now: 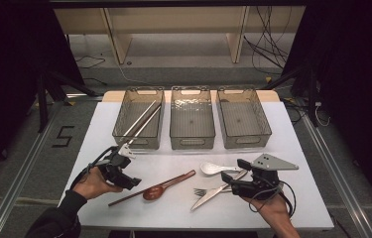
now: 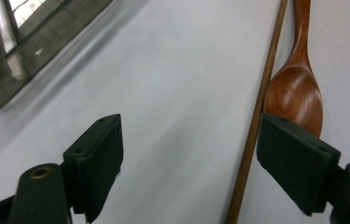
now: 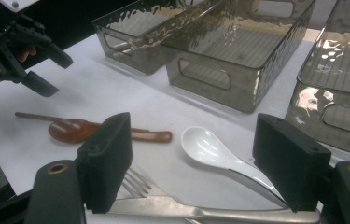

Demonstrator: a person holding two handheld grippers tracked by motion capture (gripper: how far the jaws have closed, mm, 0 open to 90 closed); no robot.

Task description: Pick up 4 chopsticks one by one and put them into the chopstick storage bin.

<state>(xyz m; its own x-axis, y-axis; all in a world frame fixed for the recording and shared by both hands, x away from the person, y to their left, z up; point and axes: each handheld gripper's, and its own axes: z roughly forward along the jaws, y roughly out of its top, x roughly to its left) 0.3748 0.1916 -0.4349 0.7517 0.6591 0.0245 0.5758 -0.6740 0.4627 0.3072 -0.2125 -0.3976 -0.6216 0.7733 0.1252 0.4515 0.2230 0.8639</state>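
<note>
Left gripper [image 2: 189,158] open over thin, stiff, light chopstick [image 2: 256,126], lower right | pinch mid-shaft | right gripper [image 3: 191,161] open.

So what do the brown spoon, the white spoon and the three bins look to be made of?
Brown spoon: likely wood, glossy reddish-brown with faint grain. White spoon: glazed ceramic or melamine, smooth with bright highlights. Bins: smoky translucent plastic, apparently; contents show through the walls.
</note>
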